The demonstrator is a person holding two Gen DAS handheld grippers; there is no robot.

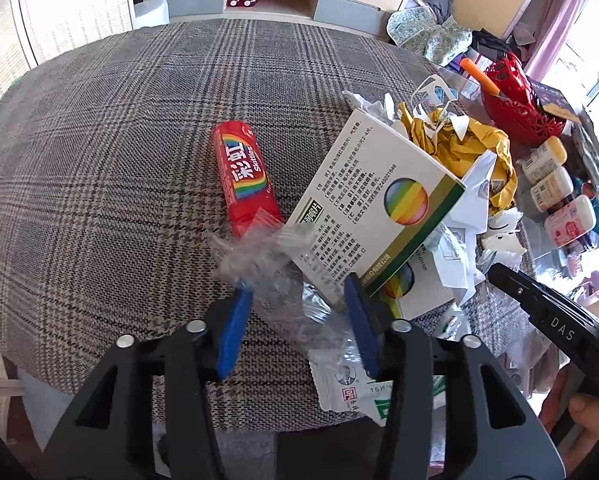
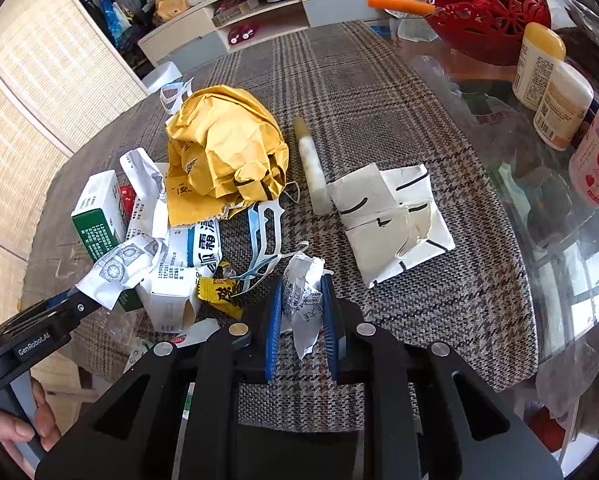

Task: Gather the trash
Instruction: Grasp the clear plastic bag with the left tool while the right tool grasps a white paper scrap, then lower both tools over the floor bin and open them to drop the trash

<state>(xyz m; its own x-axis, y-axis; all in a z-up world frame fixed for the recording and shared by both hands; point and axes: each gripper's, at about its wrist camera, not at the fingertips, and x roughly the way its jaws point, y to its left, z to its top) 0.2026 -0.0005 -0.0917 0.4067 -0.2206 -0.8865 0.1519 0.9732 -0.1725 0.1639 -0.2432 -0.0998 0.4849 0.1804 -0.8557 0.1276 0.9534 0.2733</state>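
On the plaid surface (image 1: 99, 160), left gripper (image 1: 295, 292) wide open around clear plastic wrapper (image 1: 259, 256); right gripper (image 2: 301, 300) pinches crumpled leaflet (image 2: 305, 300). Gathering step; next, close left.

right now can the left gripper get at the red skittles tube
Probably yes. The red skittles tube lies in the open on the plaid cloth just ahead of the left gripper, but clear plastic wrap sits between its fingers and must go first.

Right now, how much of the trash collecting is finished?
Nothing looks put away yet. In hand: the right tool pinches a crumpled paper slip; the left tool brackets clear plastic wrap, grip unclear. Left: the Skittles pack, the yellow paper wad, boxes.
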